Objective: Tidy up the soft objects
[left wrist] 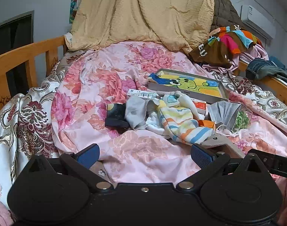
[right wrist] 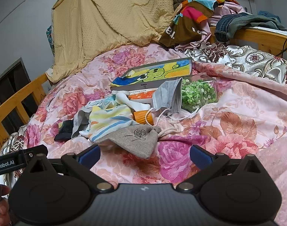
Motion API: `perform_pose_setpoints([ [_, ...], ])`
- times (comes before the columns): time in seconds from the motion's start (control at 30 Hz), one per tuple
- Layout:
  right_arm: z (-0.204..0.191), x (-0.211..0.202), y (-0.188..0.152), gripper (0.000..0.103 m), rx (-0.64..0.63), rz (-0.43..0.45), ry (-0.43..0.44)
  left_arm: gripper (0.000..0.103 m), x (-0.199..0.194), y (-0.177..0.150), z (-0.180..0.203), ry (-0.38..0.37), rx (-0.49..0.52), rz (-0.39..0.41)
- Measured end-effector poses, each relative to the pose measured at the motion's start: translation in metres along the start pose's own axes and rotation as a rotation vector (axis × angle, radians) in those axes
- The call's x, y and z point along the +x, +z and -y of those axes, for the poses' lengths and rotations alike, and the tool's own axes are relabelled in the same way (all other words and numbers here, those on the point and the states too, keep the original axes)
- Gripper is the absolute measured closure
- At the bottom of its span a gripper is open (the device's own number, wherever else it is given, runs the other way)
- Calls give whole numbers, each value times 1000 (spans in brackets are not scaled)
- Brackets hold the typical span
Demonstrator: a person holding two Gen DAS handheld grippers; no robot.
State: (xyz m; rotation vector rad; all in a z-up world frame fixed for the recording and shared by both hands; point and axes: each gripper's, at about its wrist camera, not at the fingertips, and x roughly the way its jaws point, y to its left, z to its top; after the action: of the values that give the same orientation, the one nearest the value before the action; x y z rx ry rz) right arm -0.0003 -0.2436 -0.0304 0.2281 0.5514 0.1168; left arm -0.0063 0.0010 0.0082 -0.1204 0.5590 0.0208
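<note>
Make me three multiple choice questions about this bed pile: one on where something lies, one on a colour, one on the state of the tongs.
1. Where does the grey face mask lie?
A. against the clear box of green bits
B. on the wooden rail
C. inside the drawing tray

2. What colour is the small drawstring pouch?
A. red
B. beige-grey
C. black

3. How do the right tongs and the left tongs stand?
A. both shut on a sock
B. one open, one shut
C. both open, holding nothing

Answers: 1 A, the mask leans on the box's left side. 2 B, plain beige-grey cloth with a small dark drawing. 3 C, the blue pads stand wide apart over bare quilt.
</note>
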Motion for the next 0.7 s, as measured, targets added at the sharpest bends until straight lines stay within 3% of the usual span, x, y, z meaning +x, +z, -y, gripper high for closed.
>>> perform_pose_setpoints([
  [0.7,0,-1,0,0,3,5,4,1,-1,1,1,-2,0,6],
])
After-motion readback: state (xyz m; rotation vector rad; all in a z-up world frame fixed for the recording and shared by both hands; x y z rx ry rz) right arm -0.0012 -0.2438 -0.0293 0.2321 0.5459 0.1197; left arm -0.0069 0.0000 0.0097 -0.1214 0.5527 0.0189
